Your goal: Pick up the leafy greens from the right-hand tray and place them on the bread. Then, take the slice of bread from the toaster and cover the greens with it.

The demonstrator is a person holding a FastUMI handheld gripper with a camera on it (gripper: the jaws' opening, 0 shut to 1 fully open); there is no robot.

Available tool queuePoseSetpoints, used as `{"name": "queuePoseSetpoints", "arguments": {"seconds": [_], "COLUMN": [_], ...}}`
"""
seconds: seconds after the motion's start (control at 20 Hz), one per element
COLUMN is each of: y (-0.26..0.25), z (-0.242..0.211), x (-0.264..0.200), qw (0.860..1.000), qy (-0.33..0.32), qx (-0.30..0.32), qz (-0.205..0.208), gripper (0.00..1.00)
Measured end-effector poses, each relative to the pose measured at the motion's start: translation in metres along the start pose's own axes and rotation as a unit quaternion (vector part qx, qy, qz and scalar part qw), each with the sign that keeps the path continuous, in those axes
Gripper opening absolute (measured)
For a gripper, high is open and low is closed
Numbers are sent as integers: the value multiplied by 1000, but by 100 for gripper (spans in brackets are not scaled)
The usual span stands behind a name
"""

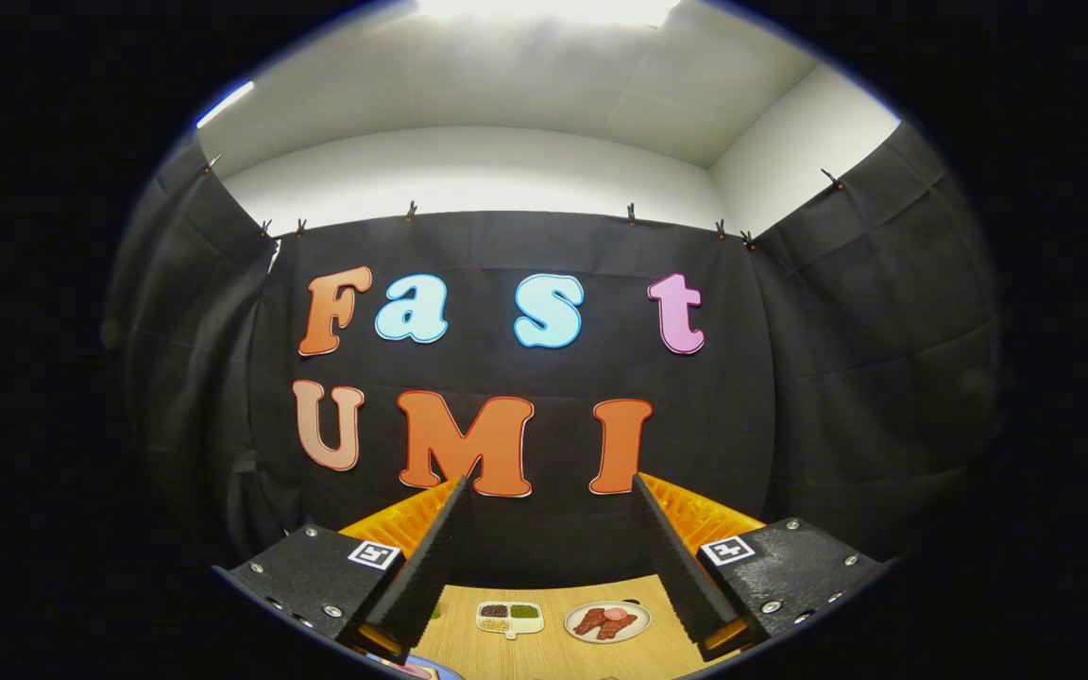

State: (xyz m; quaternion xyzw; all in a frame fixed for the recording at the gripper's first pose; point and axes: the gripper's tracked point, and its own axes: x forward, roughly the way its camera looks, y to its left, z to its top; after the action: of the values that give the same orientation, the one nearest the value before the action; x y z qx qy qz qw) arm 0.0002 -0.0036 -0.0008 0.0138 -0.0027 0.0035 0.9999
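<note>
— Where are the greens?
— In a small split tray [510, 618] on the wooden table [544, 652], down low between my fingers.
— And your gripper [549, 491]?
— Spread wide, holding nothing. A plate [608, 621] of meat sits just beside the tray.

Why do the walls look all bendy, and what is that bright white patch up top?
In the gripper view, the fisheye lens curves the straight walls; the ceiling light glares to plain white up top; the table with its small dishes sits tiny but sharp between the open gripper fingers, which hold nothing.
</note>
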Motion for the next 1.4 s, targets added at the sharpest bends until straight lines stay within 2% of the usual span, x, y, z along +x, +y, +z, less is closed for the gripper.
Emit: {"name": "queuePoseSetpoints", "arguments": {"seconds": [0.45, 0.65, 0.9, 1.0, 1.15, 1.25, 1.4], "y": [-7, -4, 2, 5, 6, 6, 10], "z": [-41, -84, -157, -197, -265, -310, -374], "x": [5, 6, 1, -4, -21, -39, -68], "qw": [999, 995, 980, 966, 936, 911, 866], "qy": [44, 95, 194, 252, 348, 409, 497], "qx": [6, 12, 42, 52, 39, 31, 30], "qz": [0, 9, 26, 31, 33, 36, 48], "gripper": [100, 100, 100, 100, 99, 98, 97]}}
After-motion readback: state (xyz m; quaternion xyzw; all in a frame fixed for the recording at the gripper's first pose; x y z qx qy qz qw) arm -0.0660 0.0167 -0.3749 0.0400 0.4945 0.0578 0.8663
